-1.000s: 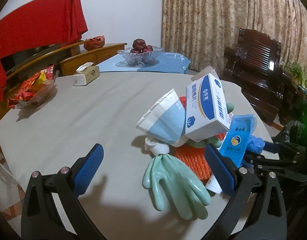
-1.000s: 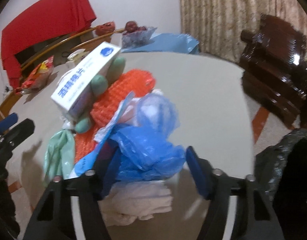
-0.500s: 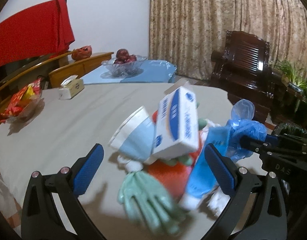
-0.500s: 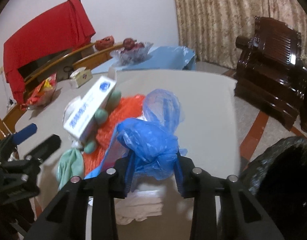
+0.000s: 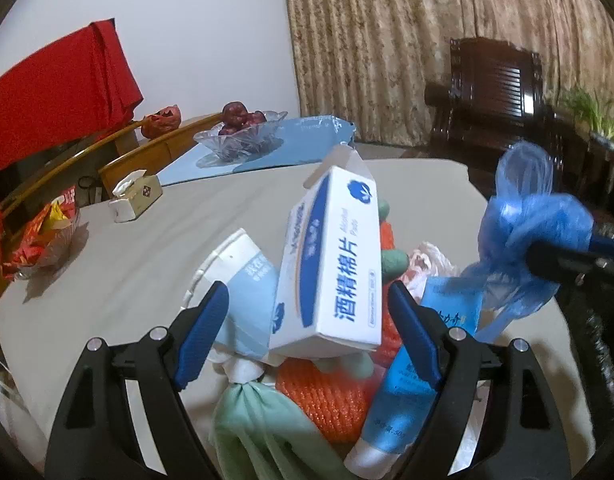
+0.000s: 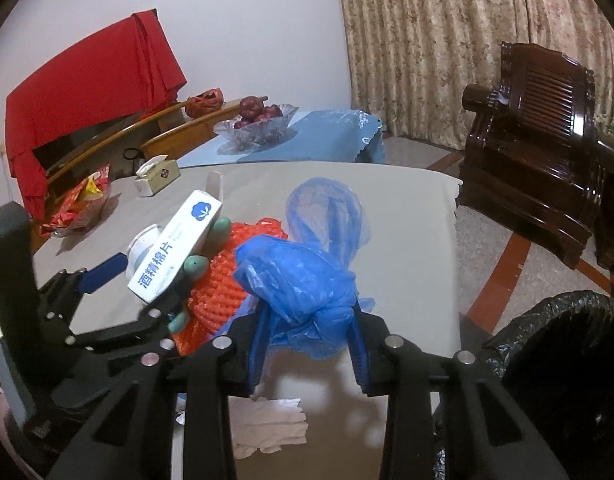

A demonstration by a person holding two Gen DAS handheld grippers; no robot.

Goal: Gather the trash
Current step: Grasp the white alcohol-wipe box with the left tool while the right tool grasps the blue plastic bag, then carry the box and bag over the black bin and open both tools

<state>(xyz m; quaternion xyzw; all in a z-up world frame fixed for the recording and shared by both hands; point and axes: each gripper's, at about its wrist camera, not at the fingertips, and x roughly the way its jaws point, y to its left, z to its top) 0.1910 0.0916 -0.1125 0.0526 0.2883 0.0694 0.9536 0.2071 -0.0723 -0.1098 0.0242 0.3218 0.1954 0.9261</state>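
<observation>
My right gripper [image 6: 307, 344] is shut on a crumpled blue plastic bag [image 6: 303, 276] and holds it above the table; the bag also shows in the left wrist view [image 5: 535, 224]. My left gripper [image 5: 309, 332] is open, its jaws either side of a white and blue cotton-pad box [image 5: 331, 264] atop a trash pile: an orange net [image 5: 327, 400], a green glove [image 5: 259, 432], a blue tube [image 5: 419, 364], a pale blue packet [image 5: 243, 288]. A black-lined trash bin [image 6: 567, 356] stands at the right.
A grey table [image 5: 147, 248] holds a tissue box [image 5: 135, 196] and a snack bowl [image 5: 39, 232]. White tissue [image 6: 267, 428] lies near the table's front edge. A fruit bowl [image 6: 259, 120] sits on a blue-covered table. A dark wooden chair [image 6: 547, 136] stands at the right.
My right gripper closed on the blue bag and lifted it off the pile. My left gripper moved forward until its open jaws flank the white box.
</observation>
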